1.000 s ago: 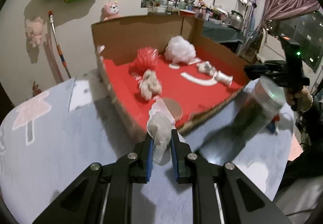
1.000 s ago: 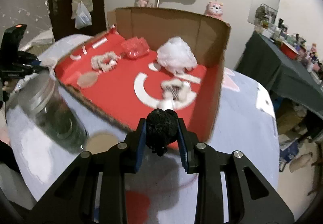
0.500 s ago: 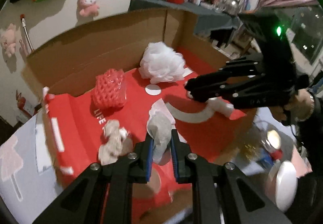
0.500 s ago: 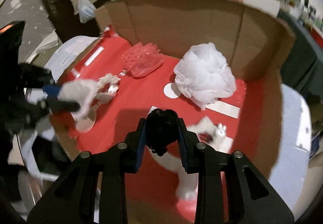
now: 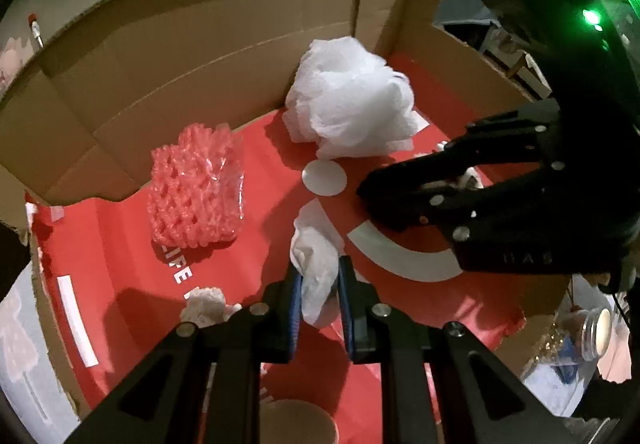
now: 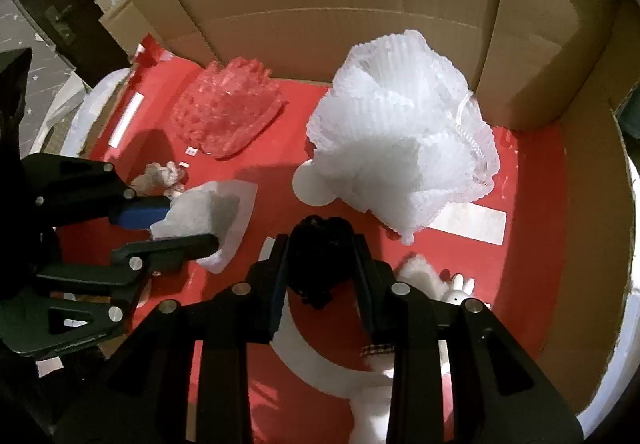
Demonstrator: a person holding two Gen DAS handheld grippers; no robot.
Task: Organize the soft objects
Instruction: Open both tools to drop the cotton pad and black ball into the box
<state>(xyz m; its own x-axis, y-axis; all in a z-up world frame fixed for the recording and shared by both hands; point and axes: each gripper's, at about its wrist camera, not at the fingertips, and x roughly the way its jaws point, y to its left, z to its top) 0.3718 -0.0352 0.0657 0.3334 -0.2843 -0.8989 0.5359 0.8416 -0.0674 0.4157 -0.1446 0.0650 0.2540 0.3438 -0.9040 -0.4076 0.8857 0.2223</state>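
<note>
Cardboard box (image 6: 340, 3): matt brown corrugated walls, smooth red printed floor w/ white marks. White mesh puff (image 6: 404, 139), far right: ruffled plastic netting, slight sheen. Pink knobbly pack (image 5: 198, 185), far left: glossy clear film over it. Left gripper (image 5: 318, 284): matt black plastic, blue pads, metal screws; clamps soft white sheet (image 5: 316, 264), cloth-like. Right gripper (image 6: 320, 268) pinches black fuzzy ball (image 6: 320, 256), matt, rough.

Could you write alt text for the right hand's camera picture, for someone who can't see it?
A black gripper clamps a black fuzzy ball over a red-floored cardboard box. To its left another gripper holds a white cloth; a white mesh puff and pink netting lie inside.
</note>
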